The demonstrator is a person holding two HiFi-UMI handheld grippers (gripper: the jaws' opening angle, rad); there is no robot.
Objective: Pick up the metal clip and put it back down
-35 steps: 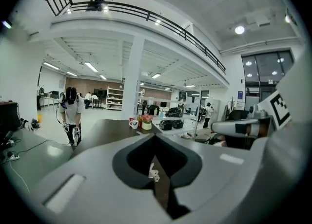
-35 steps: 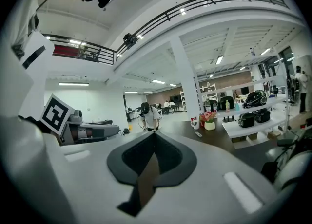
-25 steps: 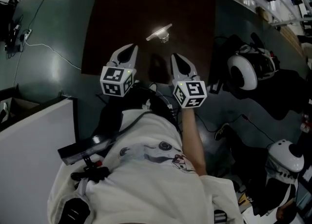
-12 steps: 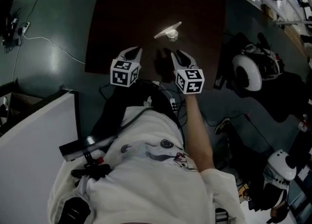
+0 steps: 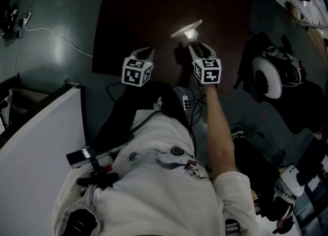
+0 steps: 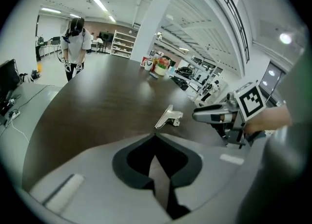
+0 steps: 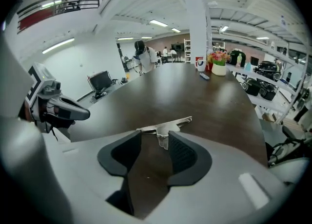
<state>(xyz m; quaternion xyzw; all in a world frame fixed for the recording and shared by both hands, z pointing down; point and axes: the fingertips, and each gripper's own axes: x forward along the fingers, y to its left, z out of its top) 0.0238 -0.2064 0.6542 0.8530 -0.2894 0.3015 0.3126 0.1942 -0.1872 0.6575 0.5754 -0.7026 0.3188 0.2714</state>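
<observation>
The metal clip (image 5: 187, 28) lies on the dark brown table (image 5: 143, 9), its flat shiny plate tilted up. My right gripper (image 5: 199, 49) is right behind it, jaws opening; in the right gripper view the clip (image 7: 165, 129) sits at the fingertips, its lower lug just between them, and the pads do not press on it. My left gripper (image 5: 144, 51) hovers shut and empty over the table's near edge, to the left of the clip. From the left gripper view the clip (image 6: 168, 117) lies ahead, with the right gripper (image 6: 207, 116) beside it.
White headsets (image 5: 267, 76) and dark gear lie on the floor to the right of the table. A thin cable (image 5: 51, 37) runs over the floor at left, and a white partition (image 5: 41, 148) stands at lower left. A mug and flowers (image 7: 214, 65) stand at the table's far end, near a standing person (image 7: 143, 56).
The right gripper has moved forward up to the clip and its jaws have parted. The left gripper has stayed near the table's edge. The head view has shifted.
</observation>
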